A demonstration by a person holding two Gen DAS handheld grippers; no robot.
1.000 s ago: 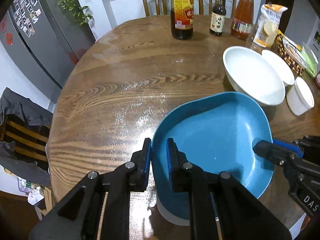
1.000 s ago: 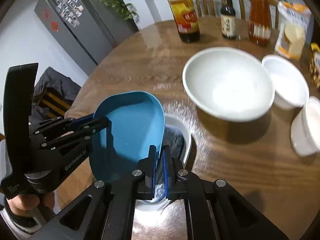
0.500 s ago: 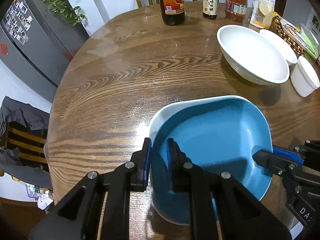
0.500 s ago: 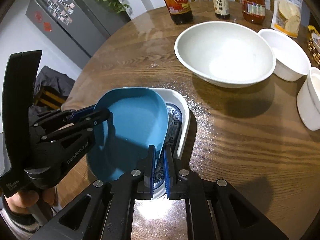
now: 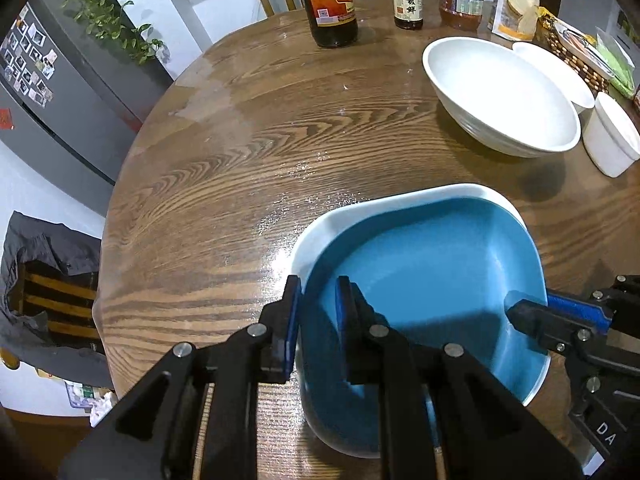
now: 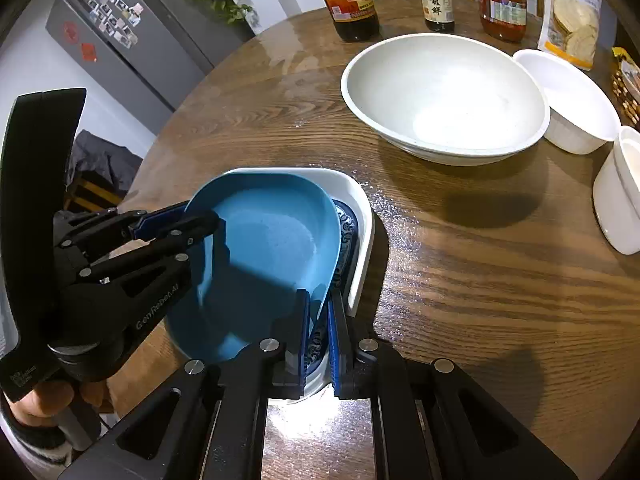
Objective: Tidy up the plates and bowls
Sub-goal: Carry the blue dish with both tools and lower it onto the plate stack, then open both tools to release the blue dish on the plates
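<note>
A blue plate [image 5: 432,280] [image 6: 268,256] lies tilted inside a white dish [image 5: 332,220] [image 6: 360,232] with a blue pattern, near the table's front edge. My left gripper [image 5: 318,312] [image 6: 188,216] is shut on the blue plate's left rim. My right gripper [image 6: 318,320] [image 5: 532,312] is shut on its right rim, with the white dish just below. A large white bowl [image 5: 496,96] [image 6: 444,92], a smaller white bowl [image 6: 568,96] and a white cup [image 5: 612,136] [image 6: 620,192] stand to the right.
The round wooden table [image 5: 240,152] carries sauce bottles [image 5: 330,0] and a snack bag [image 5: 516,0] at the far edge. A basket [image 5: 576,56] is at far right. A fridge [image 5: 60,92] and a chair with clothes [image 5: 48,280] are to the left.
The blue plate, held by both grippers, has come down from above the table into the white dish. Both grippers stay shut on it.
</note>
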